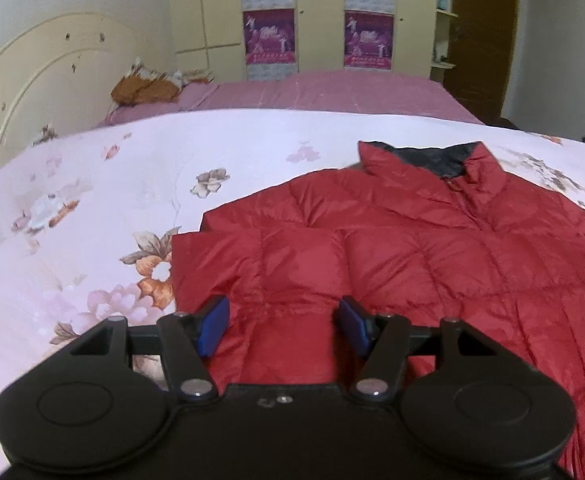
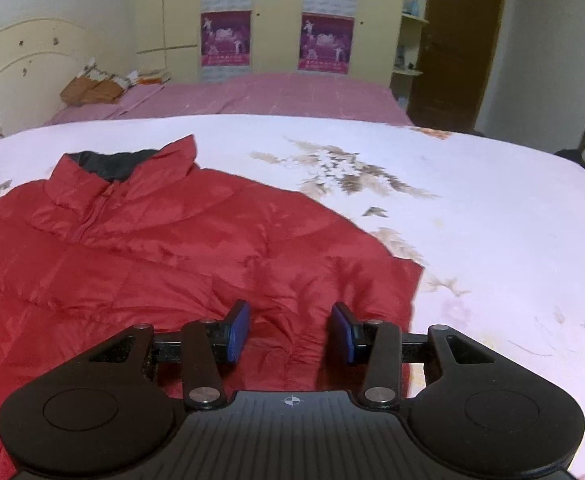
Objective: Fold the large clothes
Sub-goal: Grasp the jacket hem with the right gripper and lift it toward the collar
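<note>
Red quilted nylon fills the near half of both views: a puffy jacket (image 1: 432, 248) lies front-up on the floral bedspread (image 1: 92, 184), zip closed and collar towards the far side, probably spread flat so its sides can be folded inwards. The left claw (image 1: 284, 326) hangs over the jacket's left sleeve, which already lies doubled onto the body, with its blue pads apart and pressing on nothing. The right claw (image 2: 290, 332) stands likewise parted above the rumpled fabric near the jacket's right edge, seemingly lined up to pinch that side, though no cloth is caught yet. Each claw's black body hides the hem nearest the person, so how the lower edge lies cannot be made out; the right sleeve is not clearly visible either.
</note>
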Tool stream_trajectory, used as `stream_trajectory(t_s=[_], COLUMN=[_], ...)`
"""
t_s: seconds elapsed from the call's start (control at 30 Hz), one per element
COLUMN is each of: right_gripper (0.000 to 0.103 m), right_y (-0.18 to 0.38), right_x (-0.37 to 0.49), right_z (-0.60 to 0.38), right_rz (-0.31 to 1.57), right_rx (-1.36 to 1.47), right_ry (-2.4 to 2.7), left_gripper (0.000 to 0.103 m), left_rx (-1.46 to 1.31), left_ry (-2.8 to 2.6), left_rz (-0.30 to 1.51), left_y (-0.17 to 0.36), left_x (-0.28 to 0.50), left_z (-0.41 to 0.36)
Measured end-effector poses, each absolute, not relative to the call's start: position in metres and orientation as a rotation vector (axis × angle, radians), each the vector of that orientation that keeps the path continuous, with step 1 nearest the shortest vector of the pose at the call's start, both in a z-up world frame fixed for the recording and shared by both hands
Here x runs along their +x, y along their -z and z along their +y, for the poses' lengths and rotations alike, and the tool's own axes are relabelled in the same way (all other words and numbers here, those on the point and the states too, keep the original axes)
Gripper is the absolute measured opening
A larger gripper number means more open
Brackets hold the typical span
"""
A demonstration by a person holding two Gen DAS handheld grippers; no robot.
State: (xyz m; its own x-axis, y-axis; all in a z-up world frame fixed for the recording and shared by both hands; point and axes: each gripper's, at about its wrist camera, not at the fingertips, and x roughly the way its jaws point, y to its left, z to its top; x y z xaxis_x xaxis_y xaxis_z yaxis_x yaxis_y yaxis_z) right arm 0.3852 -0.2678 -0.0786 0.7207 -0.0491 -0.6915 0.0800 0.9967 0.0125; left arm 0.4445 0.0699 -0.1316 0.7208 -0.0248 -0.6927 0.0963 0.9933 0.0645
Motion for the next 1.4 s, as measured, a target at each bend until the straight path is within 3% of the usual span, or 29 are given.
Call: stream_trajectory(t_s=[0.4,0.5,0.63,0.67,0.7,0.73,0.87,1.1,1.27,1.33,1.4], right_gripper=[0.045,0.072,0.068,0.060,0.043,0.036,0.025,0.024,0.025,0.045,0.050], right_y=[0.061,0.059,0.069,0.071,0.072,0.072,0.067,0.047,0.072,0.080,0.077], right_x=[0.352,0.346,0.342,0.341,0.342,0.342,0.344,0.370,0.387,0.385,0.378], right_z=[-0.290,-0.289,-0.282,-0.281,-0.279,-0.277,-0.269,-0.272,-0.283,-0.286,-0.289], right_rz=[0.736,0.755,0.797,0.800,0.807,0.807,0.768,0.695,0.802,0.812,0.781], right_rx=[0.270,0.265,0.245,0.243,0.245,0.248,0.205,0.128,0.139,0.125,0.119], right_ry=[0.049,0.040,0.023,0.021,0.011,0.006,-0.001,0.022,0.039,0.070,0.100], left_gripper=[0.061,0.061,0.061,0.061,0.061,0.061,0.061,0.061,0.065,0.065,0.065], left_rx=[0.101,0.094,0.103,0.105,0.106,0.108,0.103,0.111,0.129,0.129,0.135], left_ry=[0.071,0.075,0.074,0.075,0.077,0.076,0.074,0.098,0.095,0.100,0.101], left_rz=[0.767,0.766,0.770,0.770,0.770,0.771,0.766,0.730,0.752,0.755,0.758], left_y=[0.134,0.133,0.136,0.136,0.137,0.137,0.137,0.134,0.148,0.150,0.149], left_x=[0.419,0.418,0.418,0.418,0.418,0.418,0.419,0.432,0.443,0.443,0.443], left_z=[0.072,0.072,0.071,0.070,0.070,0.069,0.068,0.053,0.048,0.050,0.050])
